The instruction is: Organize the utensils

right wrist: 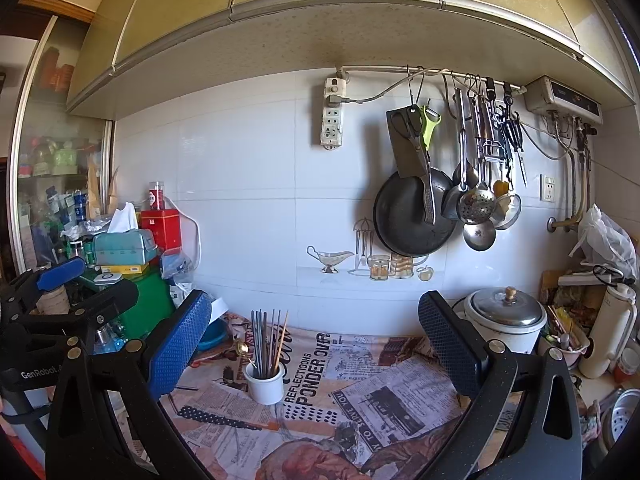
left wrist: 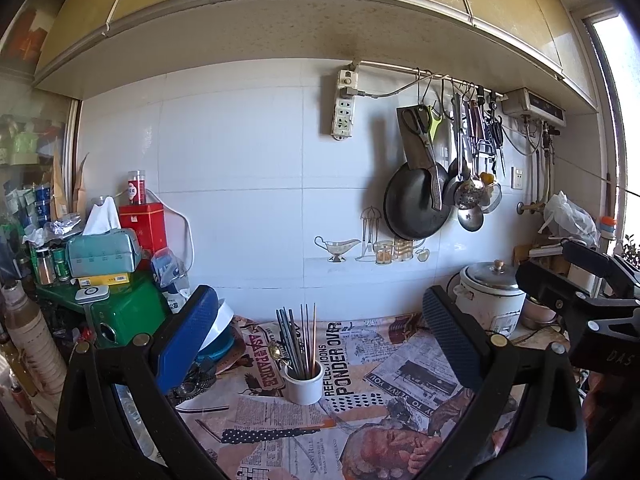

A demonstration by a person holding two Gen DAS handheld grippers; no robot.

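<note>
A kitchen bench point(left wrist: 360, 432) covered in a newspaper-print cloth runs along a white tiled wall. The landmark is a small white ceramic cup point(left wrist: 303, 384) standing upright on the cloth. It holds a bundle of chopsticks point(left wrist: 298, 340), mostly dark metal with one or two pale wooden ones, all standing on end and leaning slightly. A gold-coloured spoon point(left wrist: 276, 350) rests in the cup too, its bowl poking out over the cup's left rim.

Both hand-held tools hover in front of the cup, above the cloth, touching nothing. The left tool point(left wrist: 320, 344) is spread wide and empty, its blue-padded fingers point(left wrist: 188, 336) framing the cup on either side. The right tool point(right wrist: 316, 340) is likewise spread wide and empty, with the cup sitting nearer its left finger. In the right wrist view the left tool's body appears far to the left of the cup.

Left of the cup, stacked clutter includes a green box point(left wrist: 128, 312), a red tin point(left wrist: 144, 224) and a teal tissue box point(left wrist: 104, 252). Right of the cup, against the wall, stands a white rice cooker point(left wrist: 492, 296) with a metal lid. Above and right of the cup, a rail point(left wrist: 440, 76) on the wall carries a black frying pan point(left wrist: 416, 204), a cleaver, scissors, ladles and a slotted spoon. A power strip point(left wrist: 344, 104) hangs on the wall above the cup.
</note>
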